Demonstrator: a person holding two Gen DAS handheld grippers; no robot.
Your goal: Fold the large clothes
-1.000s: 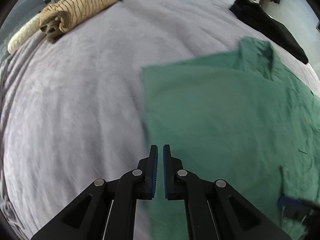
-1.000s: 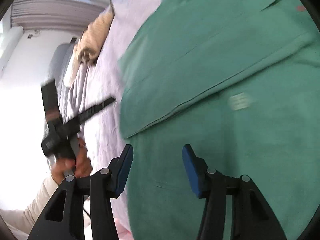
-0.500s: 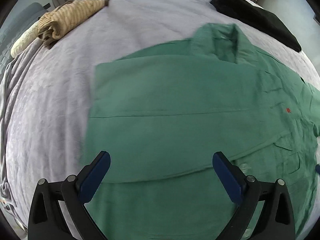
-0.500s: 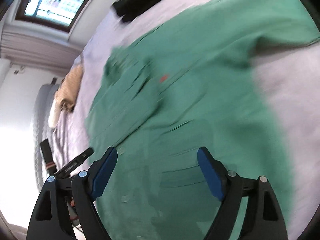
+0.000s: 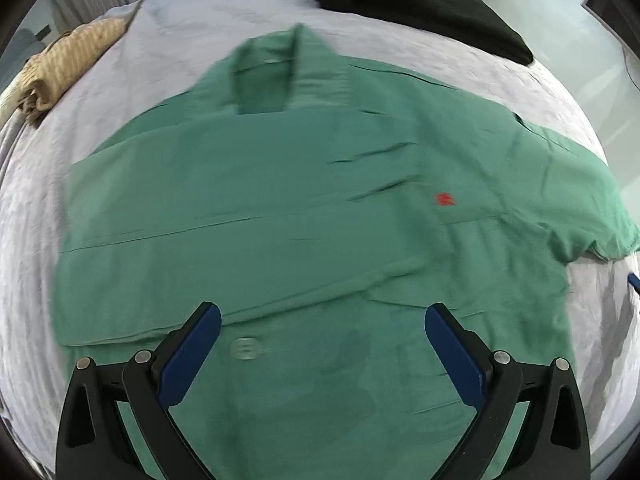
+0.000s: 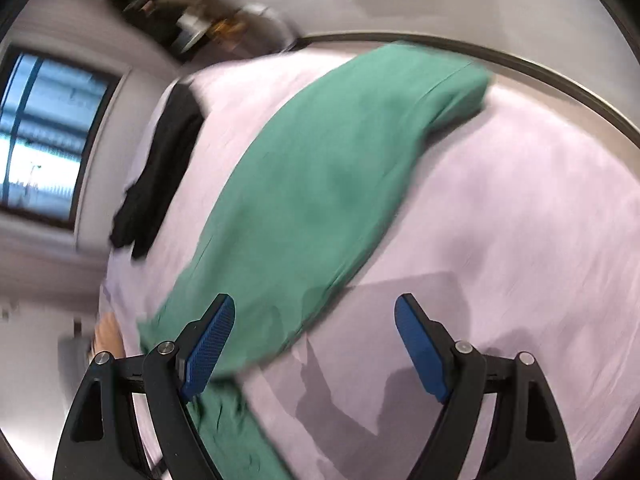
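A green collared shirt (image 5: pixel 304 208) with a small red logo lies flat on the pale bed sheet (image 5: pixel 80 92), its left sleeve side folded in over the body. My left gripper (image 5: pixel 320 320) is open and empty, hovering above the shirt's lower middle near a button. In the right wrist view the shirt's long right sleeve (image 6: pixel 332 168) stretches away across the sheet (image 6: pixel 520 200). My right gripper (image 6: pixel 314 316) is open and empty, above the sleeve's near edge, with its left finger over the cloth and its right finger over bare sheet.
A black garment (image 5: pixel 420 12) lies at the bed's far right, also showing in the right wrist view (image 6: pixel 160 176). A tan striped folded garment (image 5: pixel 68 60) lies at the far left. The bed edge (image 6: pixel 560 80) and a window (image 6: pixel 40 140) show beyond.
My left gripper opened from shut and swung right over the shirt's body. My right gripper opened wider and swung right, from the shirt's body to its right sleeve.
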